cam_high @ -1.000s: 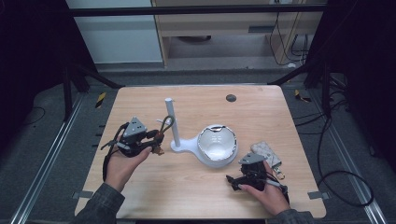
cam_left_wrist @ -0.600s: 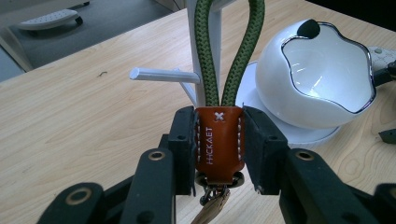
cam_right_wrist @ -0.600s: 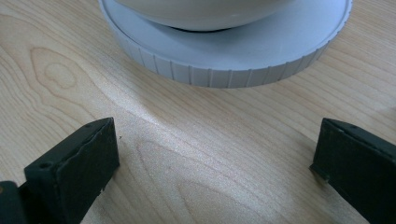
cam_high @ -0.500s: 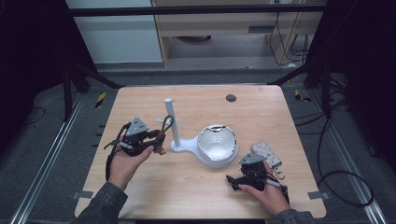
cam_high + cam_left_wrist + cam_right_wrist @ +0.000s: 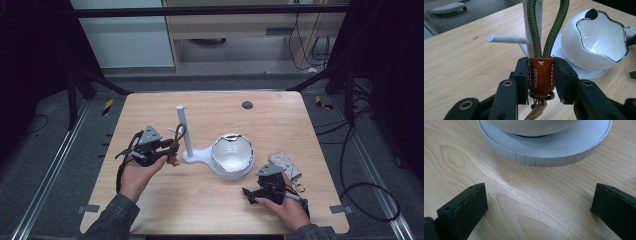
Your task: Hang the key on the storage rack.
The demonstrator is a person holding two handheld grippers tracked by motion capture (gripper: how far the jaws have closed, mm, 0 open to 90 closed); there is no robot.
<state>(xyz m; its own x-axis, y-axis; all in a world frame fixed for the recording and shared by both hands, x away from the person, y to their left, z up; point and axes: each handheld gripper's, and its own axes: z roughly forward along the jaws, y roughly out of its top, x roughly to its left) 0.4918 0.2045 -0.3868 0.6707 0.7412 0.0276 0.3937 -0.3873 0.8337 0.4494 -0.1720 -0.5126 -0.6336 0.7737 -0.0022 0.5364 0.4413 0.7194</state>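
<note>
My left gripper (image 5: 169, 150) (image 5: 541, 77) is shut on the orange leather tab (image 5: 541, 75) of a key strap. Its green rope loop (image 5: 534, 30) (image 5: 179, 132) rises in front of the white stand's post (image 5: 181, 127). A short white peg (image 5: 507, 39) juts from the post to the left of the loop. A metal ring and key hang under the tab. The stand's round base (image 5: 549, 152) carries a white bowl (image 5: 232, 156) (image 5: 599, 45) with a chrome wavy rim. My right gripper (image 5: 250, 192) (image 5: 539, 207) rests open on the table just short of that base, with nothing between its jaws.
A patterned pouch (image 5: 286, 167) lies right of the bowl, beside the right hand. A small dark round spot (image 5: 247, 105) sits near the table's far edge (image 5: 210, 93). Dark frame posts and cables surround the table.
The left gripper with the strap has shifted only slightly beside the post. The right hand has stayed where it was.
</note>
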